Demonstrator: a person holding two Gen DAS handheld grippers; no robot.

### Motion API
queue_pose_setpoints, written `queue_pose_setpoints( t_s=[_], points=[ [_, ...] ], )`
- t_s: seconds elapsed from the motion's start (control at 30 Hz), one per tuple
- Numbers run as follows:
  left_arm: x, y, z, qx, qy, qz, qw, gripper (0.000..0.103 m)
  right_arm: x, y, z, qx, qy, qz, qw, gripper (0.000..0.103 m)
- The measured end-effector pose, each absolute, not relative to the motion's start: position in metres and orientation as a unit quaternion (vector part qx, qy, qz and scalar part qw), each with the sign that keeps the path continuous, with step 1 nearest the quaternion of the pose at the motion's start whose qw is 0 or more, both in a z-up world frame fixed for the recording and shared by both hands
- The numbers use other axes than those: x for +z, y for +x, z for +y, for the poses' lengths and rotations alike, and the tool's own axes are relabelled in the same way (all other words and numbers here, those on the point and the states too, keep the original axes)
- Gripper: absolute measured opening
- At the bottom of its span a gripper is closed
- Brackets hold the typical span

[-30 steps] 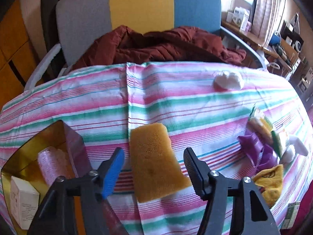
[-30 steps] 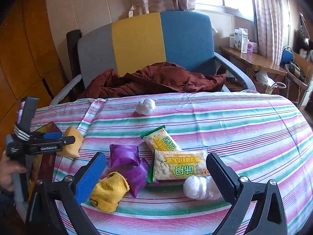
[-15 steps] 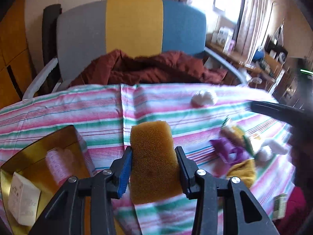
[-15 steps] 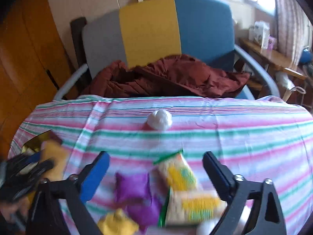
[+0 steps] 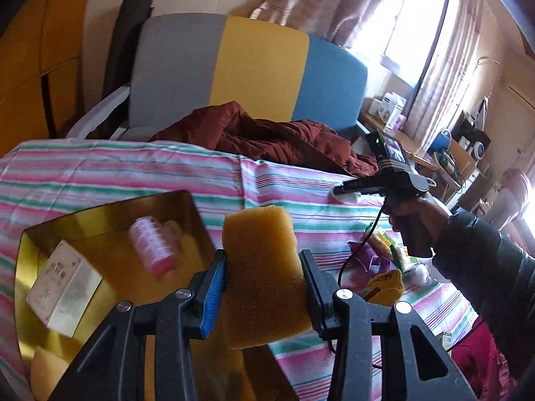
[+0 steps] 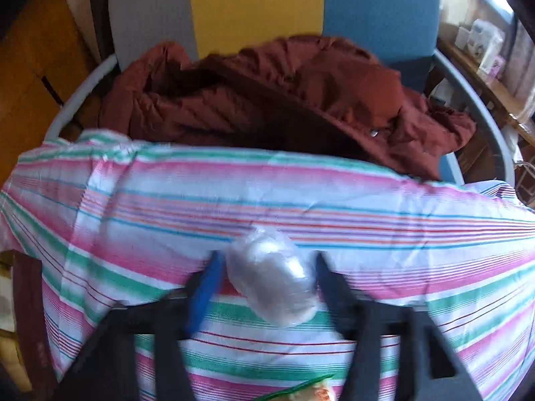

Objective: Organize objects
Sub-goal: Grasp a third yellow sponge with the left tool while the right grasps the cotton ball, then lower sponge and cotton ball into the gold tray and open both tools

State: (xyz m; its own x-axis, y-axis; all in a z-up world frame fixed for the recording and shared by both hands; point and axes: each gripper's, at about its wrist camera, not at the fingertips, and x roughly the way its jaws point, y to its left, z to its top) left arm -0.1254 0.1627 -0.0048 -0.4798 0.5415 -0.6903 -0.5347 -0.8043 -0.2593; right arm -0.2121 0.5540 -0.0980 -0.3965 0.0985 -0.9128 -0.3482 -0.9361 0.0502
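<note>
Left gripper [image 5: 262, 295] was clamped on the yellow sponge [image 5: 262, 274], both pads dug into its sides, sponge off the cloth and hanging just beside the gold tin [image 5: 110, 210]. The tin already held a pink roll [image 5: 152, 245] and a white box [image 5: 63, 282], box at the near-left, roll mid. My read: the free floor was near the right wall, so drop there; the sponge is soft and would spring back, so release low, not from height.

Right gripper [image 6: 265, 282] had its jaws just closing around the white wrapped ball [image 6: 272, 279] on the striped cloth [image 6: 401, 234]; the frame was blurred, and a thin gap seemed to show each side, so contact not confirmed. The wrap looked slick and the ball round, so I'd centre it between the pads and squeeze before lifting, or it rolls out.

Further right, the snack packets [image 5: 384, 240] and purple wrappers [image 5: 364, 255] were not yet sorted. The red jacket [image 6: 284, 100] on the chair lay beyond the table edge.
</note>
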Motion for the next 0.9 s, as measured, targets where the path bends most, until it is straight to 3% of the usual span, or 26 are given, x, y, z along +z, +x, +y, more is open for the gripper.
queue_pose_setpoints(
  t_s=[0.03, 0.27, 0.57, 0.9],
  points=[
    [-0.005, -0.125, 0.156, 0.862, -0.403, -0.009, 0.307, 0.043, -0.099, -0.212, 0.551, 0.828, -0.533, 0.112, 0.135, 0.038],
    [-0.015, -0.120, 0.097, 0.873, -0.419, -0.036, 0.247, 0.043, -0.071, -0.173, 0.514, 0.858, -0.492, 0.100, 0.112, 0.038],
    [-0.032, -0.106, 0.012, 0.883, -0.435, -0.071, 0.160, 0.043, -0.009, -0.119, 0.402, 0.897, -0.432, 0.096, -0.017, 0.038],
    [-0.033, -0.087, -0.018, 0.891, -0.424, -0.064, 0.147, 0.043, -0.008, -0.101, 0.268, 0.887, -0.436, 0.078, -0.132, 0.038]
  ],
)
